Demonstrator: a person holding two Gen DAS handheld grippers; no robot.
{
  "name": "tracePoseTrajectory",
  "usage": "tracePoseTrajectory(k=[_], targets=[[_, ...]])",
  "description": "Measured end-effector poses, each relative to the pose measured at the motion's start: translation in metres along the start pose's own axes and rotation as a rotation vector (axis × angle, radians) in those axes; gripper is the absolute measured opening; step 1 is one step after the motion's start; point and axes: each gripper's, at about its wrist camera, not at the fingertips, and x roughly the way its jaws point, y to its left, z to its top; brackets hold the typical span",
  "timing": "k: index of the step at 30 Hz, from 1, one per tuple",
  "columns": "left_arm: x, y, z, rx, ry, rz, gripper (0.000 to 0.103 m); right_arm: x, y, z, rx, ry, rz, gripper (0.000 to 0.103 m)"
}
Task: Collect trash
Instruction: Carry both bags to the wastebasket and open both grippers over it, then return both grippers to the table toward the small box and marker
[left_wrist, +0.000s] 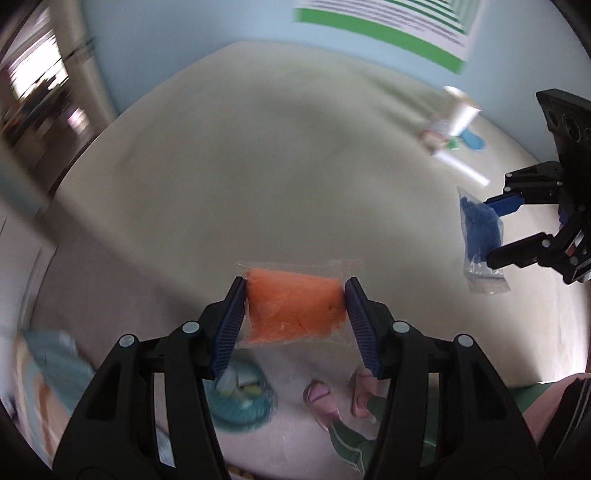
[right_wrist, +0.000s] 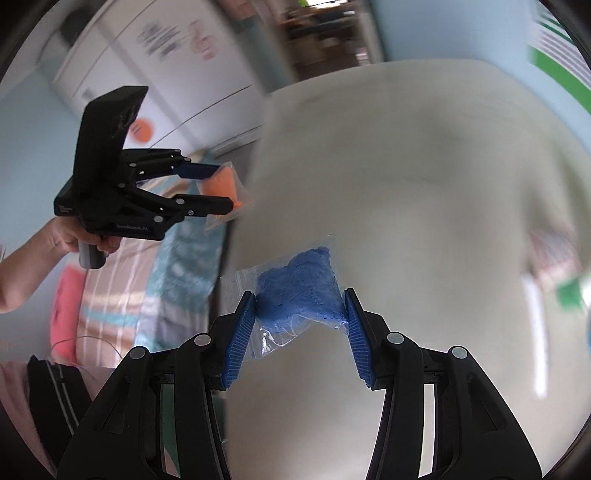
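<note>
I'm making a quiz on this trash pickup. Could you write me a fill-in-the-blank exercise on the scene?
1. The left gripper is shut on a clear bag of ____ stuff.
2. The right gripper is shut on a clear bag of ____ stuff.
3. Both bags are held above a pale ____.

Missing words: orange; blue; table

Broad pale tabletop (left_wrist: 280, 177) lying open across middle, nothing blocking passage there. Far right corner crowding: paper cup (left_wrist: 461, 110), white tube (left_wrist: 463, 168), small wrappers (left_wrist: 437, 134) sitting together. Patterned bedding (right_wrist: 122, 288) running along table's left edge.
</note>
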Motion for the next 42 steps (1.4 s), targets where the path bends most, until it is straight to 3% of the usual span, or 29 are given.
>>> tracePoseTrajectory(k=[10,19,22,23,24,29,42], targets=[[-0.035,0.089,-0.119,-0.313,0.041,0.130,0.052,0.099,0.098,0.069,-0.245,0.145,0.159,0.049],[-0.029,0.126,-0.177,-0.472,0.076,0.161,0.052,0.184,0.164,0.107,-0.363,0.283,0.206,0.050],[-0.025,0.137,-0.184,-0.492,0.077,0.162,0.053,0.208,0.182,0.107,-0.387,0.320,0.201,0.051],[-0.023,0.139,-0.185,-0.496,0.080,0.172,0.054,0.217,0.187,0.109,-0.391,0.338,0.196,0.056],[-0.025,0.142,-0.188,-0.499,0.085,0.175,0.057,0.220,0.189,0.109,-0.389,0.340,0.187,0.069],[-0.024,0.155,-0.199,-0.530,0.100,0.197,0.068,0.228,0.195,0.114,-0.374,0.339,0.192,0.069],[-0.023,0.148,-0.188,-0.497,0.089,0.188,0.069,0.196,0.164,0.110,-0.318,0.300,0.166,0.069]])
